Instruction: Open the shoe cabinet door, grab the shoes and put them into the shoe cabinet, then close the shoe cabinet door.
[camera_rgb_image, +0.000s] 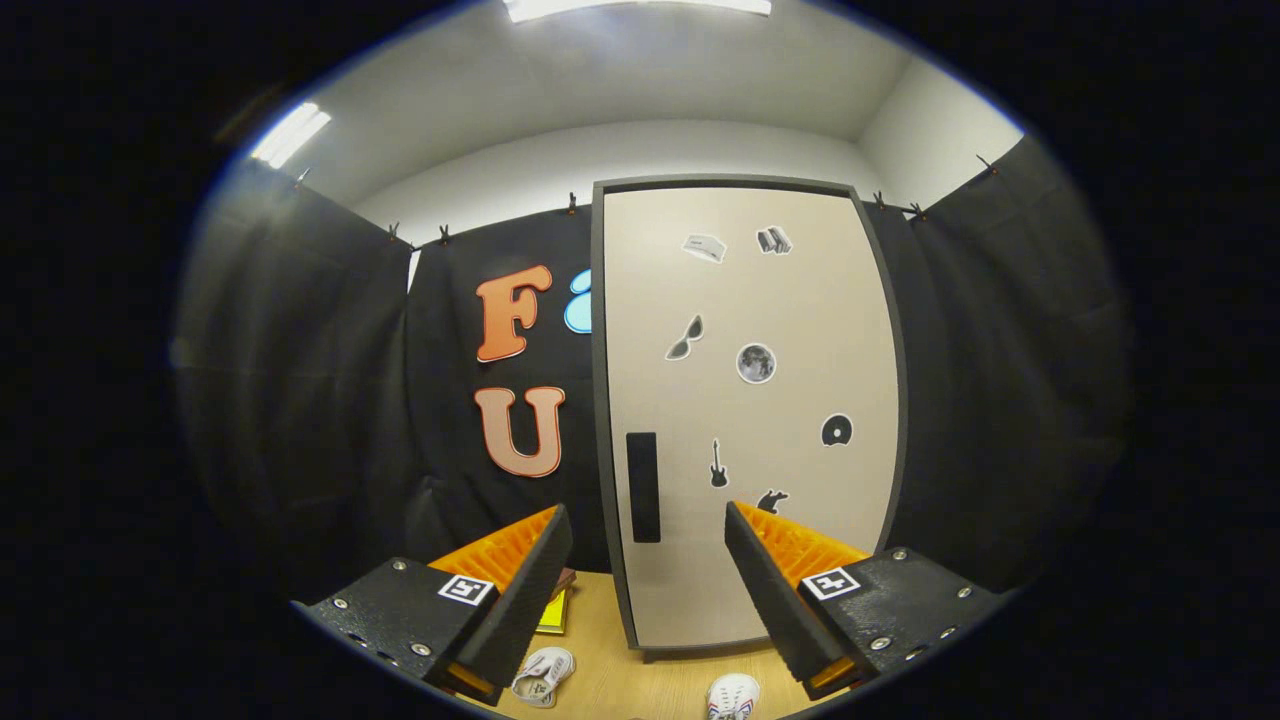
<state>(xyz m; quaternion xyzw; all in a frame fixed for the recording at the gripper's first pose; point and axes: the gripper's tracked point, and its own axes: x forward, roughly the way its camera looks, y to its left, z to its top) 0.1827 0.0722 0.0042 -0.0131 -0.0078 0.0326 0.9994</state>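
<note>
My claw (648, 560) is spread wide, holding nothing — the shoe cabinet (750, 420) stands just ahead, its door (760, 300) closed. Two shoes (543, 675) lie on the wooden surface (640, 680) below — one by each finger.

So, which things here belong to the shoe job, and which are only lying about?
For the job:
- shoe cabinet door, shut
- dark handle
- two white shoes on the floor
- gripper, open, holding nothing

Lying about:
- yellow item behind the left finger
- stickers on the door
</note>
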